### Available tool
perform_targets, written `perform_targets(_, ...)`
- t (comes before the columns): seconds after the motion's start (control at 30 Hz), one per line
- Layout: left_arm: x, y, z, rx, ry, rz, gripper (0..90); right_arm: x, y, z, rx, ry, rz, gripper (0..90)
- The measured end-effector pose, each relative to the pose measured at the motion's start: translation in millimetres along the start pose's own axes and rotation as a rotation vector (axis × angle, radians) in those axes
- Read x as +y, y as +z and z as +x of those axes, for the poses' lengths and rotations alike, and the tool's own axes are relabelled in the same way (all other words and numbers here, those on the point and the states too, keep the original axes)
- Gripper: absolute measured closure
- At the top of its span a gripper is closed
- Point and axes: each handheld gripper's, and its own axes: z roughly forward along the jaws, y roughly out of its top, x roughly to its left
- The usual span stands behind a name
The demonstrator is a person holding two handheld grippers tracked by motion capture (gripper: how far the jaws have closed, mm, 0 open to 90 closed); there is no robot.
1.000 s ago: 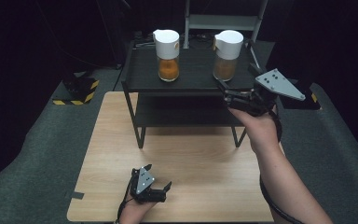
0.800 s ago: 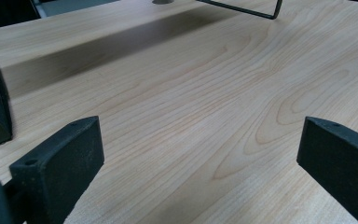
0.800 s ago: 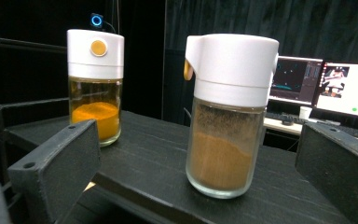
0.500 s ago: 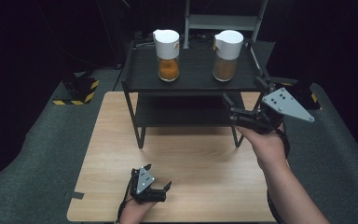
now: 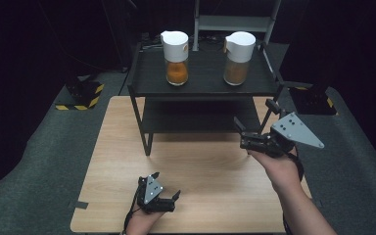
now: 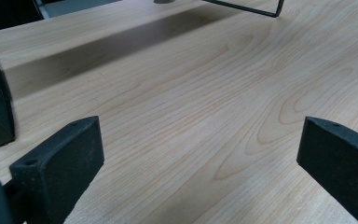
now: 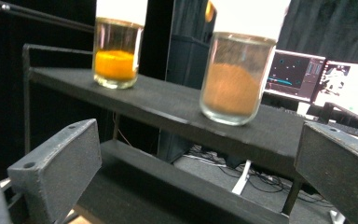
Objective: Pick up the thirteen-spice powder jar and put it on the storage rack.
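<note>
**A:** Running this one remotely. Biggest thing first: the bench [image 5: 210, 166] carries a black two-tier shelf [image 5: 205, 85] at its far end, and two white-lidded jars stand on the top tier, well apart. I'm going for the brown-powder jar [image 5: 238, 58] on the right; the orange-powder jar [image 5: 175, 58] stays put. My right hand-held gripper [image 5: 254, 122] hangs just in front of the shelf's right side, below the top tier, jaws wide apart and holding nothing. Tips?

**B:** Raise it first — from the right gripper view you're looking up at the jar [image 7: 235, 74]. Come in level, centre the glass between the jaws and grip below the lid, not on it. What's the left hand-held gripper [image 5: 164, 188] doing?

**A:** Resting low at the near edge of the bench, jaws apart too — nothing between them but wood.
</note>
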Motion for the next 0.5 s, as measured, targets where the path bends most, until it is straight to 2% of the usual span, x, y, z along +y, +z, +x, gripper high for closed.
perform_targets(0.3,0.8,0.4,-1.2,0.002,0.009,0.004,0.8,-22.8,-8.1,8.2,0.007,-0.031,0.037,0.0)
perform_targets(0.5,0.6,0.3,-2.9,0.004,0.022,0.003,0.8,-42.1,-15.4,12.8,0.008,-0.033,0.07,0.0)
